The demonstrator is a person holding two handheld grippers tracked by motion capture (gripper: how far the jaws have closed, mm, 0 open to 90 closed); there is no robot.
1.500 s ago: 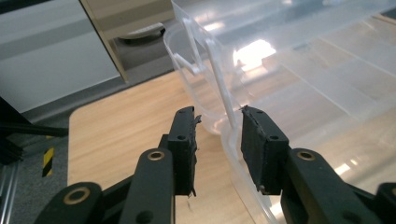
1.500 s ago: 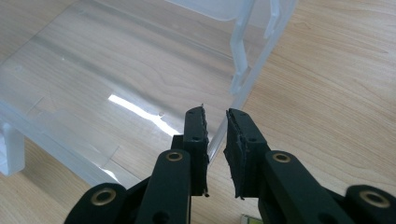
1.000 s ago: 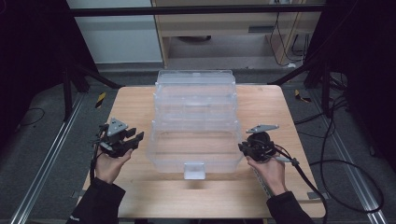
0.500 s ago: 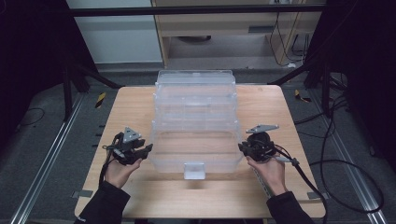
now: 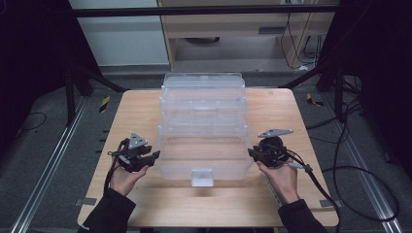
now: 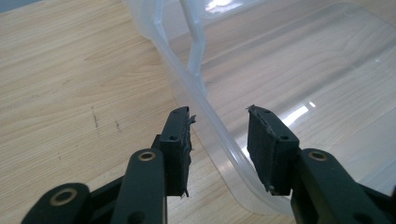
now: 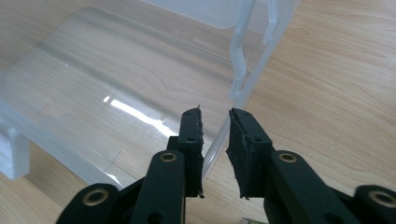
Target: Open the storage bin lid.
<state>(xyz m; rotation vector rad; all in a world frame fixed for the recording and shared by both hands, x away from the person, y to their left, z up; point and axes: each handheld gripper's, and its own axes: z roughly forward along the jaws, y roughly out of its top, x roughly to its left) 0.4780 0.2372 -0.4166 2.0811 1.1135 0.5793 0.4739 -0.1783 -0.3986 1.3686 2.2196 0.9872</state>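
High view: clear plastic box [image 5: 202, 127] mid-counter [image 5: 126, 114], lid lowered toward the person. Left gripper [image 6: 219, 140] spread astride the lid's left rim; right gripper [image 7: 215, 140] narrowly parted around the right rim. Probably light, stiff, slippery; best pinched at rims.

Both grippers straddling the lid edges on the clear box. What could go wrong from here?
1. The left gripper stands wide open around the curved rim of the clear lid; it may close off-centre and slip off.
2. The right gripper has a narrow gap over a thin edge; smooth plastic could skid.
3. Uneven lifting might twist the lid or drag the box across the table.
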